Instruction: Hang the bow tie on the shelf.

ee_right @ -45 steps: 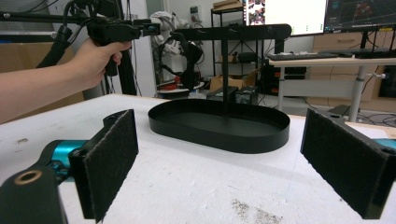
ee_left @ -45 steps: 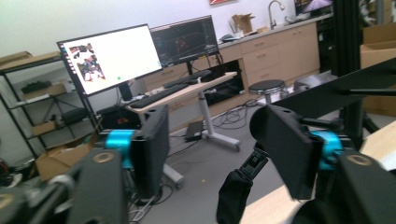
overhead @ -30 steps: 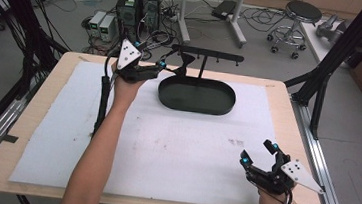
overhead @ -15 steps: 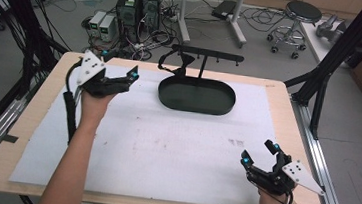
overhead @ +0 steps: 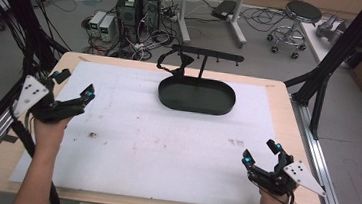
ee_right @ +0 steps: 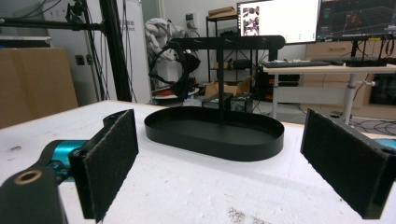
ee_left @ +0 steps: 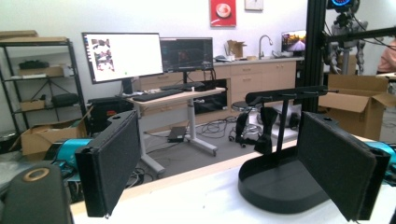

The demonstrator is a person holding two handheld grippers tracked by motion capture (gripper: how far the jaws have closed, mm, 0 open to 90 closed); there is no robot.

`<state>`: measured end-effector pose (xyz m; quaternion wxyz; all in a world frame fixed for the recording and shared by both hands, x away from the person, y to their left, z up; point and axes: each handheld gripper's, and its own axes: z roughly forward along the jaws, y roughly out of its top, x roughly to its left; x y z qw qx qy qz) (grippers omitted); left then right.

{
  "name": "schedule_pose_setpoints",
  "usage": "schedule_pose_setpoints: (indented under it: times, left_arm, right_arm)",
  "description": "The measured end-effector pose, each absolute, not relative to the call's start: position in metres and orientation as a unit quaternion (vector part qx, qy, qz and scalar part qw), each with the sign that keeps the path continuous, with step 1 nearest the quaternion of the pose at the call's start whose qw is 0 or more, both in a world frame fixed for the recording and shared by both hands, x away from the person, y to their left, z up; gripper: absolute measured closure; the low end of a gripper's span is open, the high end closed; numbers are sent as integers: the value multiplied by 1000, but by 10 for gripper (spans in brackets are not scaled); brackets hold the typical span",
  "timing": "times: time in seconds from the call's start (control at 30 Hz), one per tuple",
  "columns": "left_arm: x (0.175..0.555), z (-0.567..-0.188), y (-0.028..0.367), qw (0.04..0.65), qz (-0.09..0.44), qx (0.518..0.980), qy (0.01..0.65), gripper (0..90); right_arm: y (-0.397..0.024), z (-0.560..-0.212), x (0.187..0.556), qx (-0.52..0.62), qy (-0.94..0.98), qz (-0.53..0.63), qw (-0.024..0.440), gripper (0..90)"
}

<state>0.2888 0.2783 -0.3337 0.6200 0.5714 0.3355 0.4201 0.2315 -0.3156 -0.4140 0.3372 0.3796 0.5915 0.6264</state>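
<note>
Left gripper [overhead: 76, 85]: black body, two flat black jaws with coarse felt-like pads [ee_left: 111, 164], teal tips, grey three-cornered plate [overhead: 30, 93] dotted with small dark marks, black cable [overhead: 24, 138] trailing. Right gripper [overhead: 261, 153]: same build, teal tips, grey plate [overhead: 303, 177], brass-ringed hole [ee_right: 27, 177] on its housing. Forearms bare, no sleeves.

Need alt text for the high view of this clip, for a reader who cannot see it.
A white-covered table seen from above, with a black oval tray stand at the far middle and a dark strap hanging from its top bar. The left tongs are held open near the left edge, the right tongs open near the front right corner, both empty.
</note>
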Motion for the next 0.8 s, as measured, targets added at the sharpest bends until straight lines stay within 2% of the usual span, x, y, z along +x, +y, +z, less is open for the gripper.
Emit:
schedule_pose_setpoints:
  times: [0.33,0.8]
  left_arm:
    - [243,-362,323,608,430,555,370,147]
    - [213,-388,340,623,444,525,374,144]
  right_arm:
    - [-318,-414,231,385,589,620,347,101]
    - [-323,-413,230,391,583,619,353,101]
